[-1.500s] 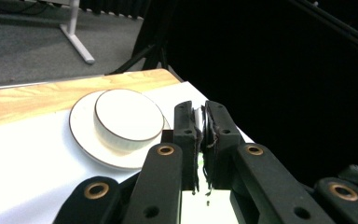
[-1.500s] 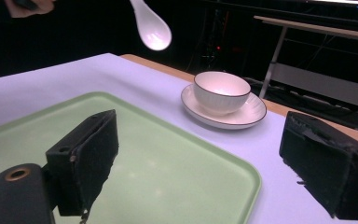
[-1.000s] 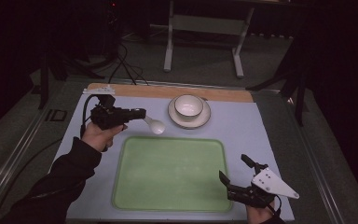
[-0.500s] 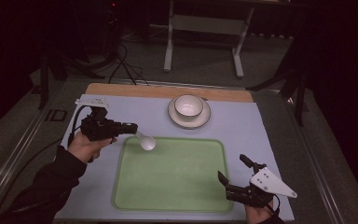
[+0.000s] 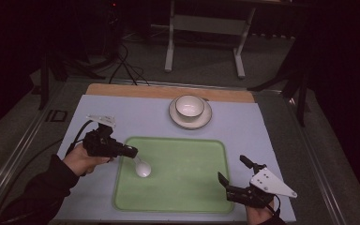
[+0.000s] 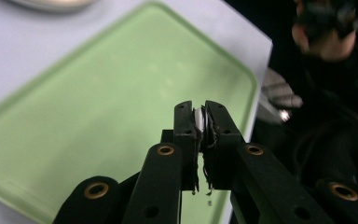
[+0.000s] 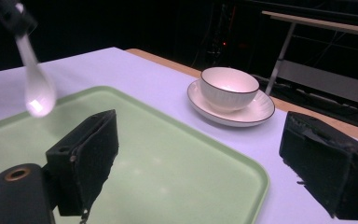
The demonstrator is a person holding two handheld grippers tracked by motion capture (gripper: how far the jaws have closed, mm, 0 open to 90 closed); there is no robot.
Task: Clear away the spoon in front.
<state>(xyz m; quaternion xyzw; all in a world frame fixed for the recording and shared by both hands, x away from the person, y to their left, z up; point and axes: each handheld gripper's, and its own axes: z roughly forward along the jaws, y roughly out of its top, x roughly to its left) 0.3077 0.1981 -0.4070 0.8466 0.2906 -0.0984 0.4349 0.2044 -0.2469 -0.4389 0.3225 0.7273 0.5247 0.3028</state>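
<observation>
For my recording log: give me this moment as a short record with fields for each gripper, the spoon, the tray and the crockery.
left gripper: shut on the white spoon's handle
white spoon: bowl end hanging over the tray's left part
right gripper: open, holding nothing, at the tray's near right corner
green tray: nothing resting on it
bowl: upright on saucer, beyond the tray

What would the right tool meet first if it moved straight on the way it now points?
Probably the bowl on its saucer: the right tool, jaws open, points over the green tray's corner toward it. Depth is uncertain.
</observation>
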